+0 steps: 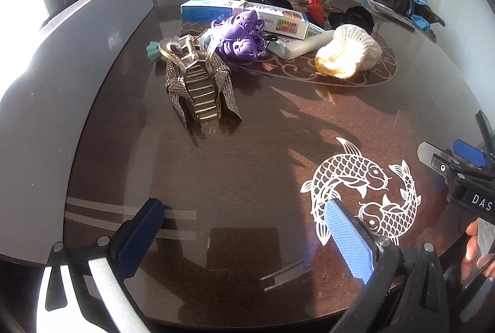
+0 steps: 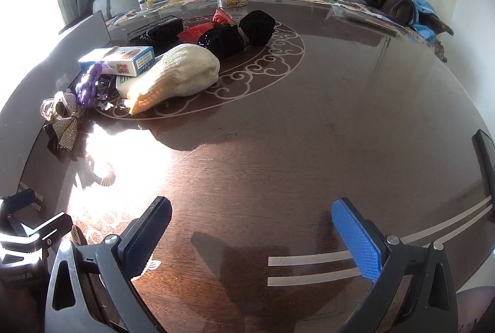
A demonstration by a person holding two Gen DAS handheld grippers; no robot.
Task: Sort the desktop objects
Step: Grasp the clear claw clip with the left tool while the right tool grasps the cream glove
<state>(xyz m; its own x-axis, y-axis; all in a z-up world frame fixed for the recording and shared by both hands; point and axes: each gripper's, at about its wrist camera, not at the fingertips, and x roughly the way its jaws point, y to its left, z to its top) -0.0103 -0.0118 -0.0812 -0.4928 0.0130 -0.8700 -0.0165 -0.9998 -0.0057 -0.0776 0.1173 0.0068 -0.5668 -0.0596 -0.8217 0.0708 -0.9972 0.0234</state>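
Rhinestone-covered bow hair claw with a translucent toothed clip [image 1: 201, 85] stands on the dark wooden glass-topped surface [image 1: 247, 166], nearest of the clutter to the left gripper [image 1: 247, 237]. It lies ahead of and slightly left of that gripper's blue-padded fingers [image 1: 349, 243], apart from them, with bare surface between. Behind it, touching or nearly so, sits a purple plastic octopus-shaped clip [image 1: 239, 37]; farther right lie a white and blue cardboard box [image 1: 278, 20] and a cream knitted hat [image 1: 349, 50].

Both grippers are spread wide and hold nothing. The right gripper [image 2: 250, 240] hovers over empty surface, well apart from the pile, which sits to its far left.

Handling, as a judgement: the hair claw is probably light and rigid at its clip, but the glittering fabric flaps are soft and would slip or fold under pressure. The ridged clip body, taken across its width, offers the firmest hold; its looped top may be brittle. The knitted hat is soft and will compress, so a pinch on a gathered fold should suffice.
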